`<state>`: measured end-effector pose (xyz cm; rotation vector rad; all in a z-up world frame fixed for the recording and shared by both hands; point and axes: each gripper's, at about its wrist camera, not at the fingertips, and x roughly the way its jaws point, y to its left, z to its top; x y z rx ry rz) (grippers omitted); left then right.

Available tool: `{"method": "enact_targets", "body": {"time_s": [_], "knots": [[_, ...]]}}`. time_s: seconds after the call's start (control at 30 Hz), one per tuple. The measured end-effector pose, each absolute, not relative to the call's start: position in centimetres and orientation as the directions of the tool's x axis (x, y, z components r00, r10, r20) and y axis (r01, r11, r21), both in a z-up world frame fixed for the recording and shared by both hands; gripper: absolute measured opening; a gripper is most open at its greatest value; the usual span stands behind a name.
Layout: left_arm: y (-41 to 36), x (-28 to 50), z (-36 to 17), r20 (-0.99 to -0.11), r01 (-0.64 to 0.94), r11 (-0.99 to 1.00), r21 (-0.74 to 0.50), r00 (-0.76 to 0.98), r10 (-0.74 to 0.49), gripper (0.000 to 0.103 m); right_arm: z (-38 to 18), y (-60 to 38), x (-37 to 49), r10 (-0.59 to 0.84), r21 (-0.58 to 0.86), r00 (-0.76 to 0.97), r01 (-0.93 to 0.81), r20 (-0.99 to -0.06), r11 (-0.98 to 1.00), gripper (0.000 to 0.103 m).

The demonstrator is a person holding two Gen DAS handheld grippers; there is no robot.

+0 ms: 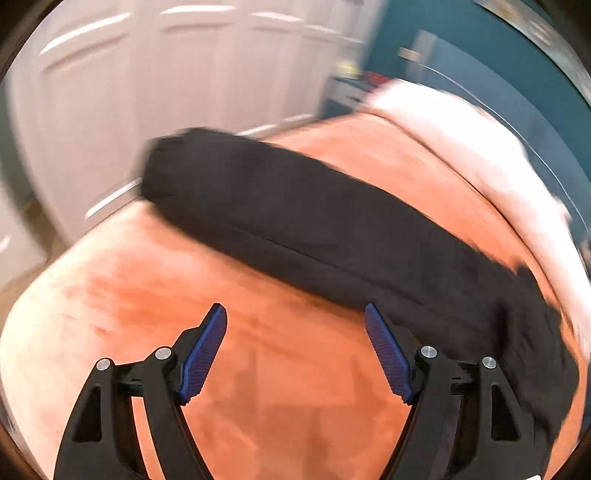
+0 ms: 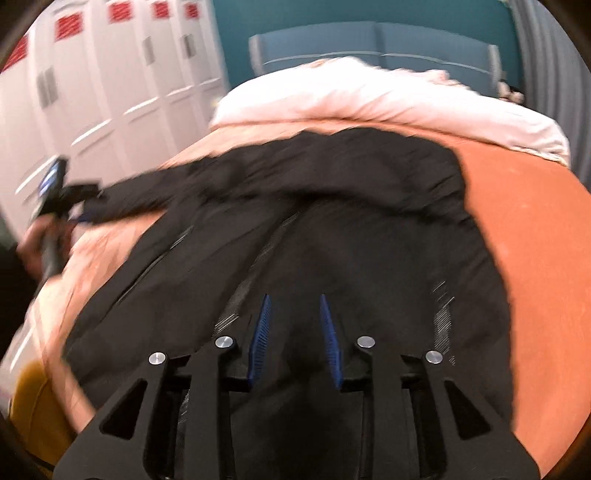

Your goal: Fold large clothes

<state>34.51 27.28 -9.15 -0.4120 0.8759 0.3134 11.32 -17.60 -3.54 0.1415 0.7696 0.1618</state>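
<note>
A large black garment (image 2: 332, 221) lies spread on an orange bed cover (image 2: 535, 240). In the left wrist view one long black sleeve or leg of the garment (image 1: 295, 229) stretches across the cover. My left gripper (image 1: 295, 314) is open and empty, just above the orange cover (image 1: 258, 369), with the black cloth beside its right finger. The left gripper also shows in the right wrist view (image 2: 55, 192) at the far left, by the end of the sleeve. My right gripper (image 2: 295, 306) hovers over the garment's middle, jaws partly open with nothing clamped.
A white pillow or duvet (image 2: 369, 96) lies at the head of the bed. White wardrobe doors (image 1: 129, 92) stand to the left and a teal wall (image 2: 332, 22) behind. A yellow object (image 2: 33, 398) sits at the bed's lower left.
</note>
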Motion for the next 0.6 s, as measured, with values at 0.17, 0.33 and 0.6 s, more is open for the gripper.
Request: {"method": "enact_targets", "body": {"time_s": [0.17,0.33,0.6], "knots": [[37.7,36.9,-10.6,-0.795,-0.602,0.738,-0.304,0.587,0.151,0.074,-5.0,-11.8,8.8,0.249,0.165,0.642,-0.188,-0.726,0.968,0.036],[41.6,38.9,-13.8,-0.806,-0.644,0.617,-0.452,0.592,0.028,0.075,-5.7,-9.5,8.4,0.274,0.198,0.588,-0.191,-0.761,0.961,0.037],[41.9,40.9,-13.3,-0.759,-0.579,0.621,-0.529,0.650,-0.040,0.034,-5.5,-9.2,9.2,0.239,0.186,0.591,-0.150,-0.770,0.971,0.045]]}}
